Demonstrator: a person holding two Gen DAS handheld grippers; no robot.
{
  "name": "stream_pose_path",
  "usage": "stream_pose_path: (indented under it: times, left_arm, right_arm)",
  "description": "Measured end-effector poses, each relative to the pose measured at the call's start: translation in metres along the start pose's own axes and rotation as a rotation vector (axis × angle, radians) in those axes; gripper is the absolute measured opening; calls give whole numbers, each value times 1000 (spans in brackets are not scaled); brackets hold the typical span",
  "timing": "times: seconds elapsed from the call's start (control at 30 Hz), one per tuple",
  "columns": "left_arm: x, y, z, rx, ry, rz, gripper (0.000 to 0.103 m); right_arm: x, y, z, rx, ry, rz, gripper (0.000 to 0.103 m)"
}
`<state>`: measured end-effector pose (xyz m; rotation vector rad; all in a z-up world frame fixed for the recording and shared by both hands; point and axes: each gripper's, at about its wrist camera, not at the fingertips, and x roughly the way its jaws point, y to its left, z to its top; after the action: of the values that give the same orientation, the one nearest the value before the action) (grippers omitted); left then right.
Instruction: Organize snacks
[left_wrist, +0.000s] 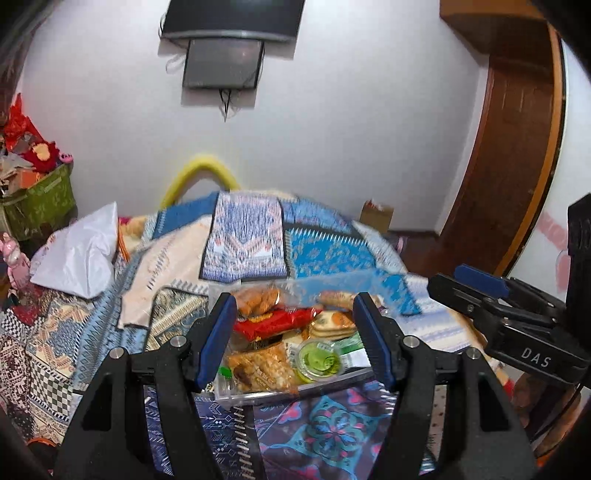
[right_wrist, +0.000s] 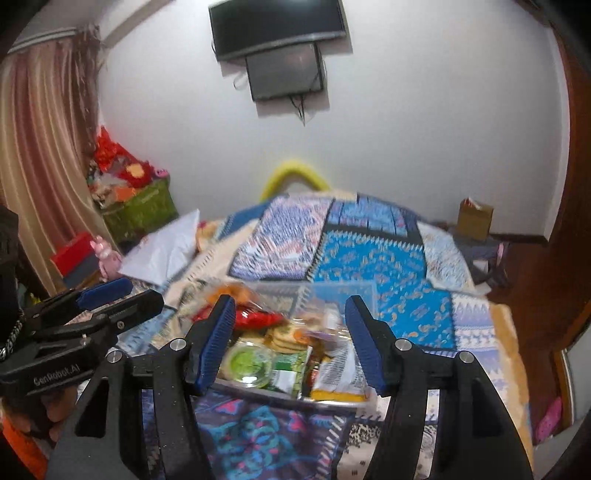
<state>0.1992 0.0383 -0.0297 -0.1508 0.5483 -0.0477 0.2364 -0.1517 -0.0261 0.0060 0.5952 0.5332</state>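
A clear plastic bin full of snacks sits on the patchwork bed; it also shows in the right wrist view. Inside are a red packet, a green-lidded cup, orange snack bags and round crackers. The cup, red packet and a yellow-edged packet show in the right view. My left gripper is open and empty, above the bin's near side. My right gripper is open and empty too. It also appears at the right edge of the left view.
The patchwork bedspread covers the bed. A white plastic bag lies at its left. A green box of toys stands by the wall, a cardboard box on the floor, a wooden door at right.
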Motion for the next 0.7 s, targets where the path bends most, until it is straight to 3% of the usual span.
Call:
stream_pose_path:
  times: [0.13,0.2,0.47,0.6,0.7]
  left_arm:
    - [-44,-7,5,22,-83,9,65]
    - [-66,-10,6,27,-119,-3,70]
    - [-129,-22,-1,51,-249,16,99]
    - [-142,-22,-5,46,-268,17,101]
    - [-148,-23,-8,55,-285,40,102]
  right_arm:
    - [-40,11,4,-6,-75,10,58]
    - [-55,15,4,-9,-104,13,60]
    - [-108,36,-4,-39,-226,-5,88]
    - [-119,39,-7,-36,-252,-21,102]
    - [-127,39,-12,-23,-269,-23,103]
